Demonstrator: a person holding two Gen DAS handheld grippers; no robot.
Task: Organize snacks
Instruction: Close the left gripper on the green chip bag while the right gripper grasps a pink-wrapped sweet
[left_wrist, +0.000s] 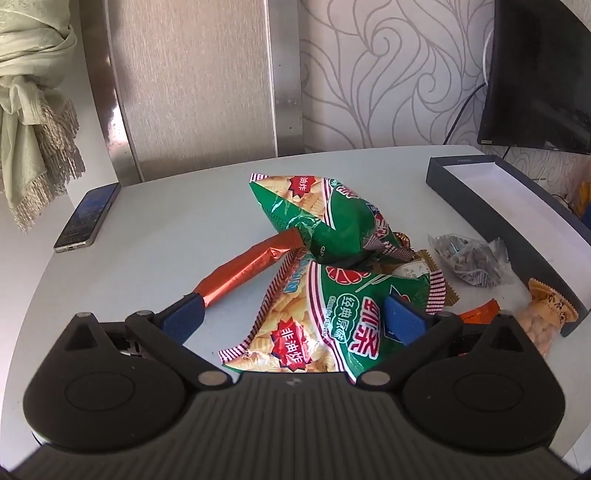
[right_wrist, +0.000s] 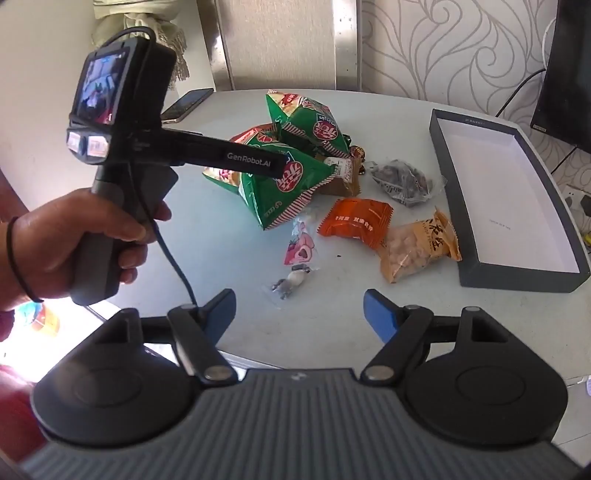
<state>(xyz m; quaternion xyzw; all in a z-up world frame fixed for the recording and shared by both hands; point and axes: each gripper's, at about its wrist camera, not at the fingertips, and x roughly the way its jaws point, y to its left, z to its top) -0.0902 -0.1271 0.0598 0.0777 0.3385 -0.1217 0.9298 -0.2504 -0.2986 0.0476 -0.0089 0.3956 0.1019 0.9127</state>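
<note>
My left gripper (left_wrist: 293, 317) stands wide open low over the grey table (left_wrist: 166, 229). A green snack bag (left_wrist: 332, 325) lies between its blue fingers (left_wrist: 181, 321), with no pad pressing on it. A second green bag (left_wrist: 325, 218) lies behind, beside an orange-red foil stick (left_wrist: 243, 269). My right gripper (right_wrist: 301, 314) is open and empty near the table's front edge, just short of a small wrapped candy (right_wrist: 291, 282). Ahead of it lie a pink heart candy (right_wrist: 299, 251), an orange packet (right_wrist: 354, 221), a peanut bag (right_wrist: 421, 247) and a clear bag of dark seeds (right_wrist: 406, 181).
A dark box with a white inside (right_wrist: 509, 195) lies open on the table's right. A phone (left_wrist: 86, 218) rests at the far left. A person's hand (right_wrist: 74, 243) holds the left tool's handle (right_wrist: 110, 229). A dark screen (left_wrist: 539, 74) stands at the back right.
</note>
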